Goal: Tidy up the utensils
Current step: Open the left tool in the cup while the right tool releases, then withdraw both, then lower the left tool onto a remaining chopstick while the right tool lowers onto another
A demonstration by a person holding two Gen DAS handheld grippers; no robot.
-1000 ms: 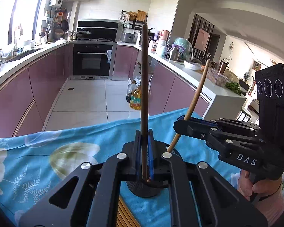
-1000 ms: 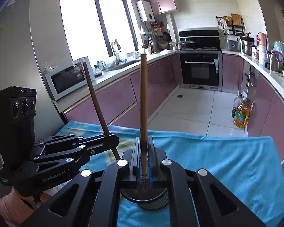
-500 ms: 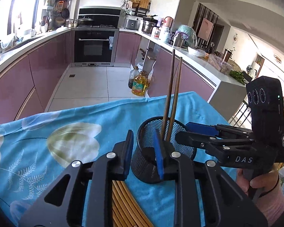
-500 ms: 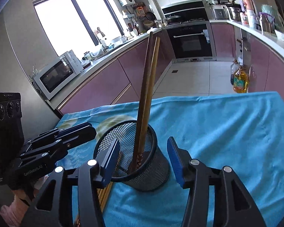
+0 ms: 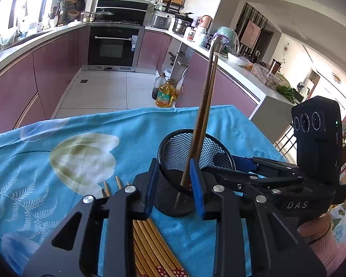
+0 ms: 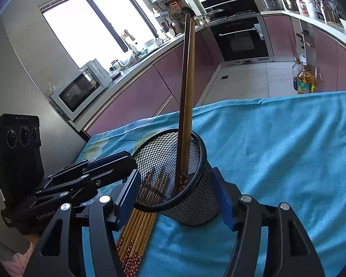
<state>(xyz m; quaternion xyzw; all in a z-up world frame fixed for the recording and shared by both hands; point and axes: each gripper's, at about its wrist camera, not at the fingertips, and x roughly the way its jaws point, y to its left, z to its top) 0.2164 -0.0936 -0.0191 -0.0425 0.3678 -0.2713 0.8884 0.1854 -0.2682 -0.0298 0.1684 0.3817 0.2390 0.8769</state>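
A black mesh cup point(image 5: 193, 159) point(image 6: 173, 184) stands on the blue flowered cloth point(image 5: 80, 161) point(image 6: 276, 161). Two brown chopsticks point(image 5: 205, 115) point(image 6: 186, 92) stand in it side by side, leaning on the rim, with no gripper on them. My left gripper point(image 5: 174, 187) is low at the cup's near side, its jaws opening with only the cup's wall showing between the pads. My right gripper point(image 6: 175, 196) straddles the cup, its jaws opening and not pressing on it. A bundle of several chopsticks point(image 5: 150, 242) point(image 6: 136, 235) lies flat on the cloth under both grippers.
The cloth ends at the table's far edge, with tiled kitchen floor beyond. Oil bottles point(image 5: 165, 93) point(image 6: 304, 83) stand on the floor by pink cabinets. A microwave point(image 6: 80, 90) sits on the counter at the left. A person's hand point(image 5: 320, 233) holds the right gripper's handle.
Each gripper was shut on an upright chopstick over the cup. Both have let go, the two chopsticks now stand in the cup, and both grippers have sunk lower with their jaws apart.
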